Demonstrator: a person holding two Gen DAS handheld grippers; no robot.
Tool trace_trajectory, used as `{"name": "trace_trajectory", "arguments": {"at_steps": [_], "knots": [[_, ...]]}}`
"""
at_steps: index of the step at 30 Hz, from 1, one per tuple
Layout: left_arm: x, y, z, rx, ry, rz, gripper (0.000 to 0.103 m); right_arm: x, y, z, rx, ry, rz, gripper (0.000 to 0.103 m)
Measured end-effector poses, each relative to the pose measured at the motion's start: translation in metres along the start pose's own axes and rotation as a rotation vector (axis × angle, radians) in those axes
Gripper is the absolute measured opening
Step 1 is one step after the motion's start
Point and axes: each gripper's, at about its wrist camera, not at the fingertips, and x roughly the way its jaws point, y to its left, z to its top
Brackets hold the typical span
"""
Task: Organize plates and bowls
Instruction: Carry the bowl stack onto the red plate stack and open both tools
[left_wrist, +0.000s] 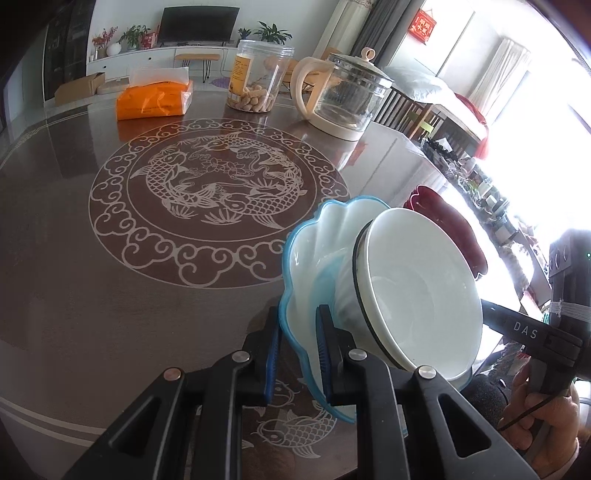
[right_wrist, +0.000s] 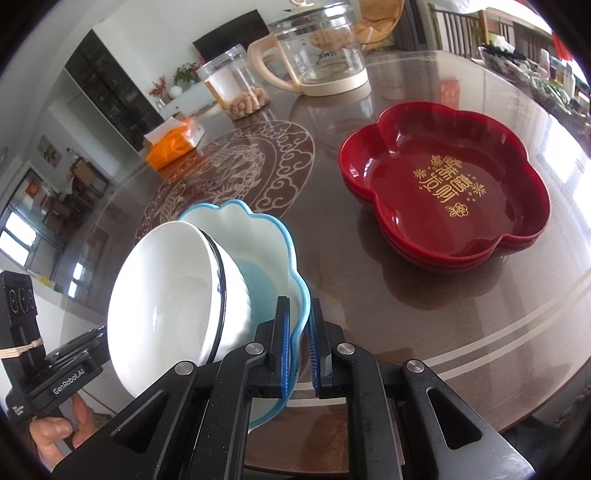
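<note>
A pale blue scalloped bowl (left_wrist: 314, 251) (right_wrist: 258, 236) hangs tilted above the table with white bowls (left_wrist: 421, 295) (right_wrist: 166, 302) nested in it. My left gripper (left_wrist: 299, 321) is shut on one side of its blue rim. My right gripper (right_wrist: 299, 306) is shut on the opposite side of the rim. In the left wrist view only the right gripper's black body shows at the right edge, held by a hand (left_wrist: 535, 413); its fingertips are hidden behind the bowls. A stack of red flower-shaped plates (right_wrist: 443, 192) (left_wrist: 447, 218) rests on the table to the right.
On the far side of the dark round table (left_wrist: 110, 295) stand a glass kettle (left_wrist: 343, 99) (right_wrist: 317, 59), a clear snack jar (left_wrist: 258, 77) (right_wrist: 236, 88) and an orange tissue pack (left_wrist: 155, 99) (right_wrist: 173, 144). The table's near edge (right_wrist: 480, 339) curves just past the red plates.
</note>
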Motion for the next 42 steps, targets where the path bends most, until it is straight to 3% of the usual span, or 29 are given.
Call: {"name": "trace_trajectory", "arguments": {"at_steps": [11, 22, 32, 42], "knots": [[0.008, -0.05, 0.06, 0.076, -0.02, -0.025, 0.018, -0.033, -0.023, 0.041, 0.082, -0.048, -0.007, 0.012], [0.071, -0.126, 0.117, 0.158, -0.022, -0.097, 0.018, -0.062, -0.082, 0.092, 0.132, -0.141, -0.13, 0.012], [0.129, -0.17, 0.118, 0.22, 0.055, -0.109, 0.017, -0.055, -0.146, 0.092, 0.24, -0.141, -0.201, 0.012], [0.133, -0.173, 0.116, 0.272, 0.041, -0.081, 0.018, -0.04, -0.161, 0.081, 0.258, -0.117, -0.189, 0.013]]}}
